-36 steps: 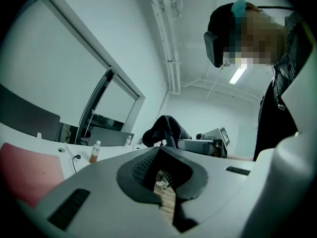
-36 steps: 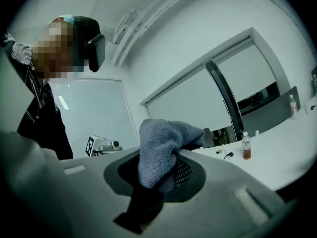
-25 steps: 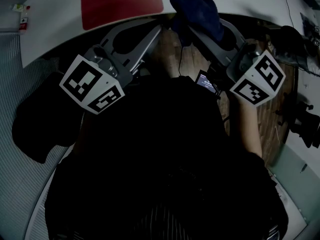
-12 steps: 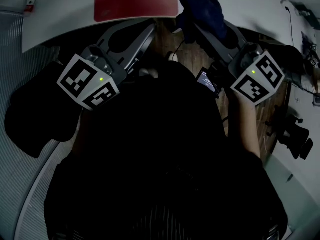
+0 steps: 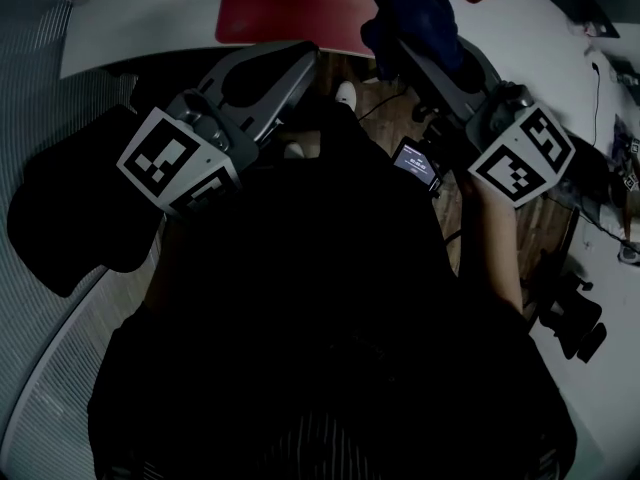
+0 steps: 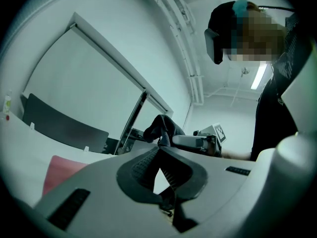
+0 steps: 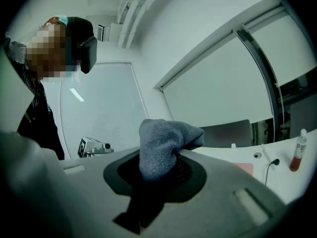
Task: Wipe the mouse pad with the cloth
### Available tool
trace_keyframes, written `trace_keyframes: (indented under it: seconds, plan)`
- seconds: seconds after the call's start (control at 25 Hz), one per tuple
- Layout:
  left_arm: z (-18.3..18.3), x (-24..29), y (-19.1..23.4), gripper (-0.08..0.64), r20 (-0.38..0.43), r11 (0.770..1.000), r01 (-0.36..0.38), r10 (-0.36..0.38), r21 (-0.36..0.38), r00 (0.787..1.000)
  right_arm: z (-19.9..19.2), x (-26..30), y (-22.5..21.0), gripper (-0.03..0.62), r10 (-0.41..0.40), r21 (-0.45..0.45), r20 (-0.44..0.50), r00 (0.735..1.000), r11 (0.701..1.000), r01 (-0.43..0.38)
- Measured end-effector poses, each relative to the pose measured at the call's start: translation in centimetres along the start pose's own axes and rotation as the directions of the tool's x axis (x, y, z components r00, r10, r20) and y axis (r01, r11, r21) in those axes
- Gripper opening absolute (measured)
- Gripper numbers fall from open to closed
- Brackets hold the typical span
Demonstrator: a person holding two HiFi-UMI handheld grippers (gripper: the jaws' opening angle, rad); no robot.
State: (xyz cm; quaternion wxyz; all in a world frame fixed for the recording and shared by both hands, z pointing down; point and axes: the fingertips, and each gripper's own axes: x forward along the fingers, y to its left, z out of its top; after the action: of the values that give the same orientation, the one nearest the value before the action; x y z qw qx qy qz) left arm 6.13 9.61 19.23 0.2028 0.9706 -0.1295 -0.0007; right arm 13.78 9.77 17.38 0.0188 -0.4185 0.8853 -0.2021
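The red mouse pad (image 5: 290, 3) lies on the white table (image 5: 140, 18) at the top of the head view; it also shows as a pink patch (image 6: 62, 170) in the left gripper view and as a pale strip (image 7: 242, 168) in the right gripper view. My right gripper (image 5: 420, 38) is shut on a dark blue cloth (image 5: 410, 8), which bulges out between its jaws (image 7: 163, 148) and hangs over the table edge just right of the pad. My left gripper (image 5: 300, 58) is shut and holds nothing, its tips just short of the pad's near edge.
A person's dark torso fills the lower head view. A black seat (image 5: 70, 218) sits at the left and a small lit screen (image 5: 415, 163) by the right arm. A small bottle (image 7: 297, 155) and a cable stand on the table's right side.
Both grippers have shifted a little right and forward toward the table edge, the cloth still clamped in the right one. The pad appears further right in the head view.
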Motion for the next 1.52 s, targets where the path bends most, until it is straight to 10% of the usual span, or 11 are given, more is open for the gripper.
trace_keyframes:
  seconds: [0.68, 1.52]
  plan:
    - [1.1, 0.4, 0.2, 0.006, 0.034, 0.994, -0.104, 0.102, 0.033, 0.994, 0.6, 0.9, -1.5, 0.086, 0.111, -0.017, -0.022, 0.994, 0.994, -0.111]
    - [-2.1, -0.6, -0.3, 0.006, -0.111, 0.973, -0.228, 0.224, -0.025, 0.968, -3.2, -0.3, -3.7, 0.086, 0.134, 0.113, -0.05, 0.99, 0.985, -0.128]
